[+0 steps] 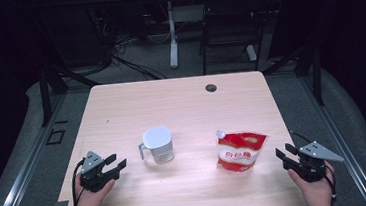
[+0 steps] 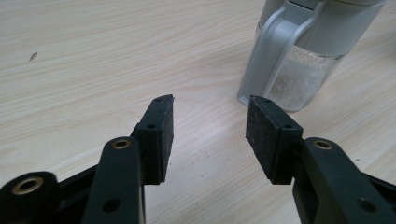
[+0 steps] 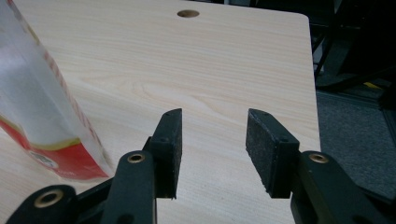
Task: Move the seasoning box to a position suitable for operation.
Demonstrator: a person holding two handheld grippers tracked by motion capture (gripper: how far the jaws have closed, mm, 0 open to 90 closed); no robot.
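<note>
A grey lidded jug (image 1: 157,145) with a handle on its left stands near the table's middle; white grains fill its clear base (image 2: 299,79). A red and white spouted pouch (image 1: 240,150) stands to its right, and its edge (image 3: 42,107) rises at the left of the right gripper view. My left gripper (image 1: 117,163) is held open near the front left, a short way left of the jug's handle, nothing between its pads (image 2: 161,135). My right gripper (image 1: 284,151) is open at the front right, just right of the pouch, also empty (image 3: 212,149).
The wooden table (image 1: 181,103) has a round cable hole (image 1: 211,88) near its far edge. A black chair (image 1: 229,26) and a white desk leg (image 1: 172,33) stand beyond it on the grey floor. The table's right edge (image 3: 314,93) lies close to the right gripper.
</note>
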